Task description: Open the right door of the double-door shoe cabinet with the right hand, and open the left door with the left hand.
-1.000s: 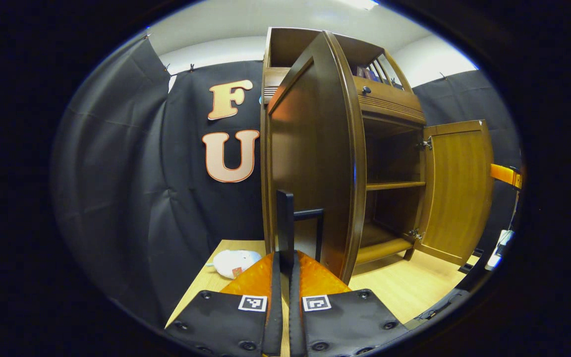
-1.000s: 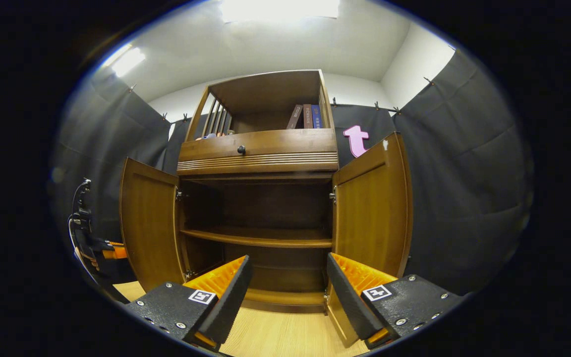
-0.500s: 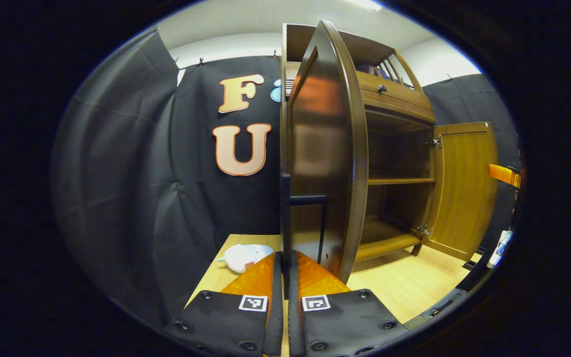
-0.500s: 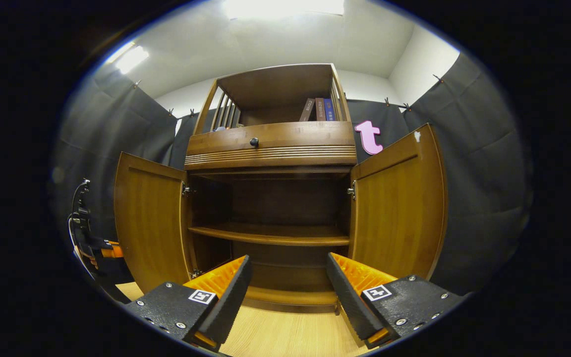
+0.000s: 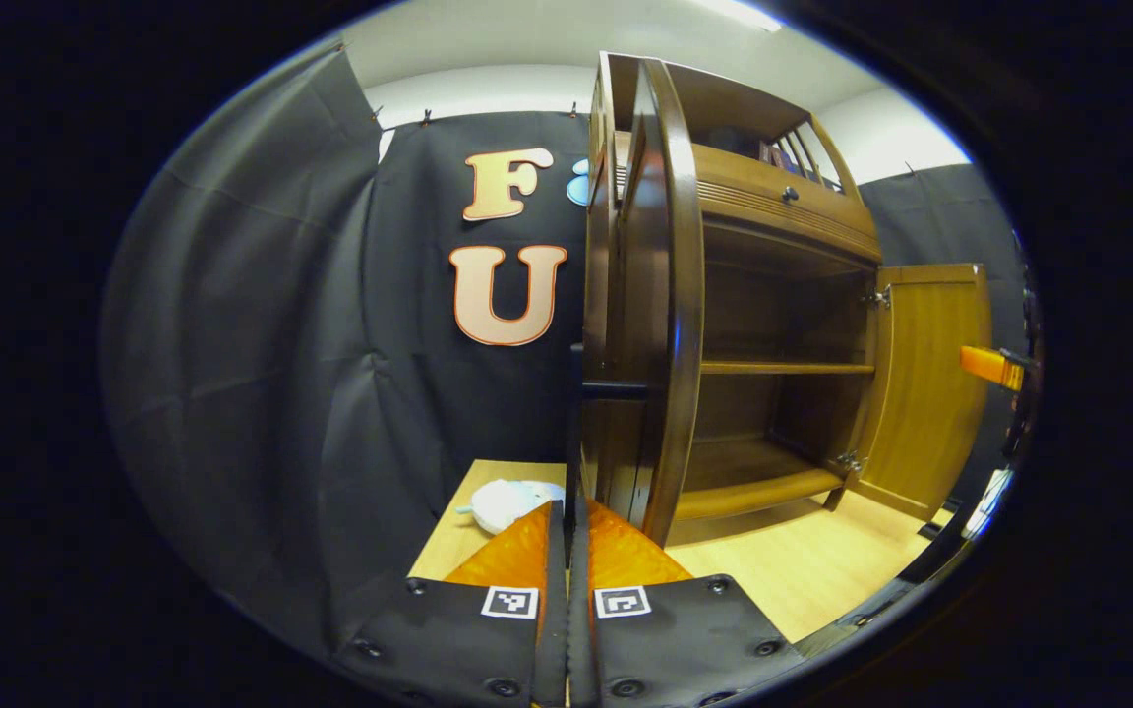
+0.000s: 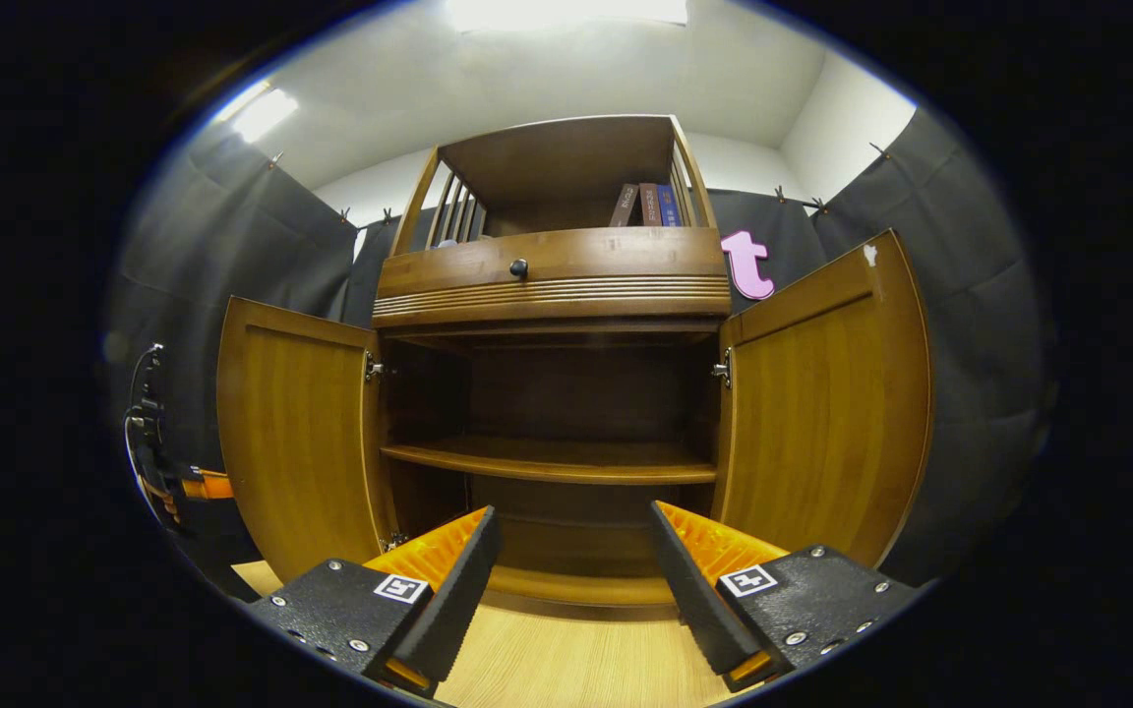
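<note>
The left gripper (image 5: 567,521) is clamped on the dark handle (image 5: 598,390) of the left door (image 5: 660,324), which has swung wider since a second ago and now stands edge-on. Left of the shoe cabinet (image 6: 552,393), a white plush toy (image 5: 507,500) lies on the floor. The right gripper (image 6: 571,560) hangs apart before the cabinet; the right door (image 6: 822,403) stands open. Book (image 6: 647,204) spines above are too small to read.
</note>
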Tool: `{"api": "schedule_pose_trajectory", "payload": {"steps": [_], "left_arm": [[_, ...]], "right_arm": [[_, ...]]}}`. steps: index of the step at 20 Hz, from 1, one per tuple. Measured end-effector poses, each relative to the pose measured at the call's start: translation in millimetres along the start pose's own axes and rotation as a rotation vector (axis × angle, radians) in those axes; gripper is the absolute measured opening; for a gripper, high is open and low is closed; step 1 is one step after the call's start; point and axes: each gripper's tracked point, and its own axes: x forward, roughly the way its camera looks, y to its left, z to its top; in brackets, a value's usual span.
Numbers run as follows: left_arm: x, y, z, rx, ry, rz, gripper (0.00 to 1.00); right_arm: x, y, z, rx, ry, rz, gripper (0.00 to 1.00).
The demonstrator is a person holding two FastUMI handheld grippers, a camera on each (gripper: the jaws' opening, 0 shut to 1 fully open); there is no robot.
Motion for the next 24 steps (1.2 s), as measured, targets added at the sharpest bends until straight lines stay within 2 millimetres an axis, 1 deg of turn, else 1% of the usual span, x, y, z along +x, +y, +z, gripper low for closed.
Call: {"api": "schedule_pose_trajectory", "payload": {"steps": [4,6,8,9,12,14,15,16,19,20,21,24], "left_arm": [[-21,24,18,0.045,-0.032,0.106,0.07],[-34,29,29,0.060,-0.050,0.151,0.07],[-39,30,45,0.055,-0.078,0.179,0.08],[-44,31,52,0.041,-0.088,0.190,0.07],[-57,22,75,0.009,-0.131,0.189,0.07],[-63,19,94,0.020,-0.178,0.216,0.07],[-66,17,100,0.033,-0.195,0.228,0.10],[-66,12,106,0.047,-0.207,0.233,0.07],[-66,-8,117,0.065,-0.212,0.231,0.09],[-66,-17,121,0.065,-0.212,0.221,0.10],[-65,-26,126,0.063,-0.217,0.210,0.19],[-64,-60,137,0.067,-0.239,0.163,0.43]], "right_arm": [[6,-2,-7,0.009,0.017,0.002,0.92],[9,-6,-7,0.019,0.019,0.000,0.92],[11,-11,-7,0.029,0.021,-0.006,0.92],[10,-14,-11,0.033,0.025,-0.008,0.92],[12,-20,-7,0.035,0.026,-0.010,0.92],[9,-25,-2,0.038,0.022,-0.014,0.92],[8,-26,0,0.039,0.021,-0.015,0.92],[7,-29,1,0.037,0.021,-0.018,0.92],[4,-39,8,0.026,0.018,-0.033,0.92],[1,-41,11,0.028,0.015,-0.035,0.92],[-1,-43,14,0.033,0.012,-0.036,0.92],[-8,-52,24,0.036,0.001,-0.040,0.92]]}}
